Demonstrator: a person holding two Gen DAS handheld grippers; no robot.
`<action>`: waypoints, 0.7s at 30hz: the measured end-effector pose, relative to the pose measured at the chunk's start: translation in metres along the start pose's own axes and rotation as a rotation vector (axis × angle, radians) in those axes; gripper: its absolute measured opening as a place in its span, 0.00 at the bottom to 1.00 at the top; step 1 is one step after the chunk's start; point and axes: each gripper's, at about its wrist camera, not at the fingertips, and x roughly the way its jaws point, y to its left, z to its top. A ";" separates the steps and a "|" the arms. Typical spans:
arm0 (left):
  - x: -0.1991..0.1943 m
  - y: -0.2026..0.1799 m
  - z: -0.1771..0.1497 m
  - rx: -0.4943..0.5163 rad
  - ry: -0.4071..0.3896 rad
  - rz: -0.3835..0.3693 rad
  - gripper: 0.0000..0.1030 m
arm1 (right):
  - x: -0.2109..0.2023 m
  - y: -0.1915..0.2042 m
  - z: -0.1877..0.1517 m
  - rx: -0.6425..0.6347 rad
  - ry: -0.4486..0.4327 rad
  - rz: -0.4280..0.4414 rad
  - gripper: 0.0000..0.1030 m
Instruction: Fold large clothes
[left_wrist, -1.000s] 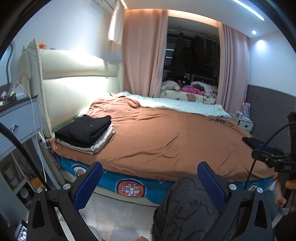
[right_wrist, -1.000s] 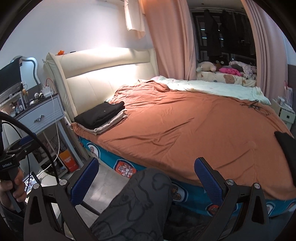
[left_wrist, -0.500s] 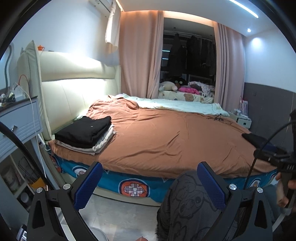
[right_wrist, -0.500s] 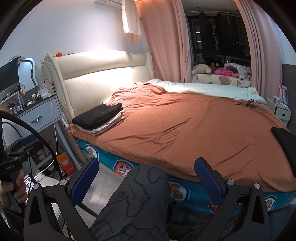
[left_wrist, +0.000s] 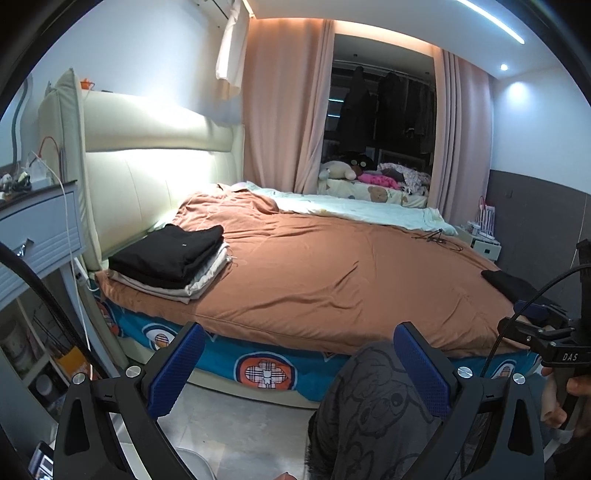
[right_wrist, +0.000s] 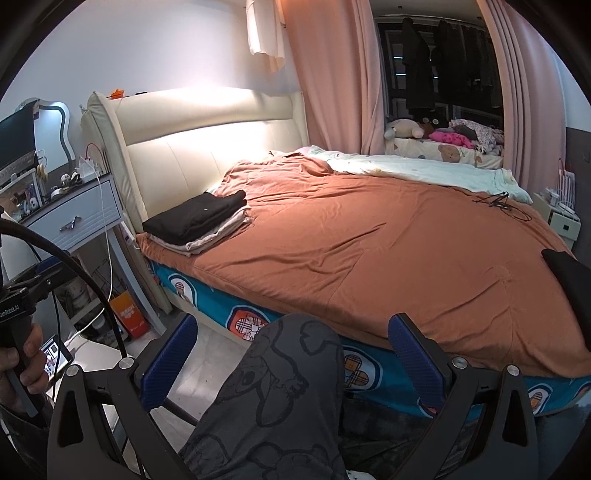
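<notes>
With both the left gripper (left_wrist: 299, 363) and right gripper (right_wrist: 291, 356) spread and empty off the bed's near edge (right_wrist: 295, 295), we sit between garments, so next must reach the dark garment (right_wrist: 565, 266) at its right edge.

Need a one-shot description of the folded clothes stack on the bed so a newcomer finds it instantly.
Start at the cream padded headboard and drop to the orange-brown bedspread at the corner nearest the nightstand. The folded clothes stack sits there: black garments on pale ones, the only neatly squared pile on the bed.
</notes>
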 end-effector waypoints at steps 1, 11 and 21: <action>0.000 -0.001 0.000 0.003 -0.001 0.003 1.00 | 0.000 -0.002 0.000 0.003 0.000 -0.001 1.00; 0.001 0.005 -0.002 -0.006 0.001 0.016 1.00 | -0.003 -0.011 -0.001 0.026 -0.002 0.007 1.00; 0.005 0.007 -0.002 -0.008 0.015 0.016 1.00 | -0.001 -0.010 0.000 0.024 0.003 0.010 1.00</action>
